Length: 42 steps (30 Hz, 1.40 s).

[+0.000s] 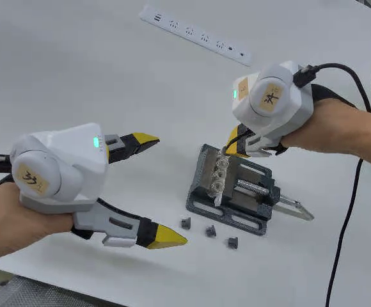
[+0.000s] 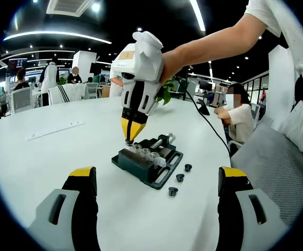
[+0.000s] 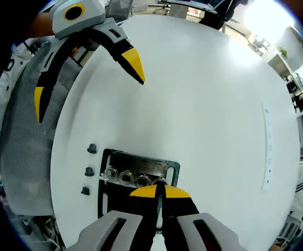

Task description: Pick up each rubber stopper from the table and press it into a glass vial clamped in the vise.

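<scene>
Our right gripper (image 3: 159, 189) points down over the vise (image 1: 262, 192), its jaws drawn together with only a thin slit between the yellow tips, which sit on the end vial of the row of glass vials (image 3: 125, 179) clamped there. The tips cover that vial's mouth, so we cannot tell whether a stopper is pinched between them or already seated. Our left gripper (image 1: 155, 188) hangs above the table (image 1: 77, 64) well to one side of the vise, spread wide and empty.

Three rubber stoppers (image 1: 210, 231) lie in a short line just beside the vise, on its side towards the table's near edge. We judge them light, soft and slightly grippy, best taken across the wider head so the plug end leads into the neck. The vials are thin glass, likely brittle and slick, so we would press straight down and gently. The clear glass blurs together, so we cannot read which mouths are already plugged.
</scene>
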Available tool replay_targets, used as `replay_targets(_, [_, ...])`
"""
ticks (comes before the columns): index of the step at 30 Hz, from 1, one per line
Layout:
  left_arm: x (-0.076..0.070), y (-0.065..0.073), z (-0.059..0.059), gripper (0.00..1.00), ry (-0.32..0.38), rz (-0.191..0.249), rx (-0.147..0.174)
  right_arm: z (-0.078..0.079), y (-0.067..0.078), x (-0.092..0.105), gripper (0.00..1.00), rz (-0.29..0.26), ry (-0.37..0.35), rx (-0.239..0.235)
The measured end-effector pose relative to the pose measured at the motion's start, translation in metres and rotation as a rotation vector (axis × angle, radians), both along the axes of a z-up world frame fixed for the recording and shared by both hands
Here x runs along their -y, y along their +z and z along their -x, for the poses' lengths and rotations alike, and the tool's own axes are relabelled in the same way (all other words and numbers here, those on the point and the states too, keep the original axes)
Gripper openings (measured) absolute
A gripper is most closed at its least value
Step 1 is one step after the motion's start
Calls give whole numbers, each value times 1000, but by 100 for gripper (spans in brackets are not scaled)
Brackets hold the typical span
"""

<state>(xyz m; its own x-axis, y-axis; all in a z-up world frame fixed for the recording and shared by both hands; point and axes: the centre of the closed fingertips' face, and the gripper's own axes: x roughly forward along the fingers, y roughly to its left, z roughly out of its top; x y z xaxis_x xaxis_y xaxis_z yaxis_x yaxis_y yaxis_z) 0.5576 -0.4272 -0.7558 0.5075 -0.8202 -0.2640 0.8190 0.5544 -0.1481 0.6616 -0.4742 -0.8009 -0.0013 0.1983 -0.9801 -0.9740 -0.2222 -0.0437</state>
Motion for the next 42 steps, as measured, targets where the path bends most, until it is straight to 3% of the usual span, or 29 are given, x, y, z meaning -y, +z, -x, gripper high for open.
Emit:
replay_targets(7, [-1,3,4,96,-2,-21,-1,-5,0,2,0,-24,-7,-6])
replay_targets(9, [-1,5,4,96,4,-19,0,-5,1,1,0,-29,-42,-27])
replay_targets(12, [-1,7,4,96,6,-25,4,-4,1,2,0,-28,-11,-17])
replay_targets(33, [0,7,7,96,9,-37,4,-8,1,6,3,-68,-65,-16])
replay_targets(42, [0,8,8,96,1,-43,3,-11,13,11,9,-140,-115,-4])
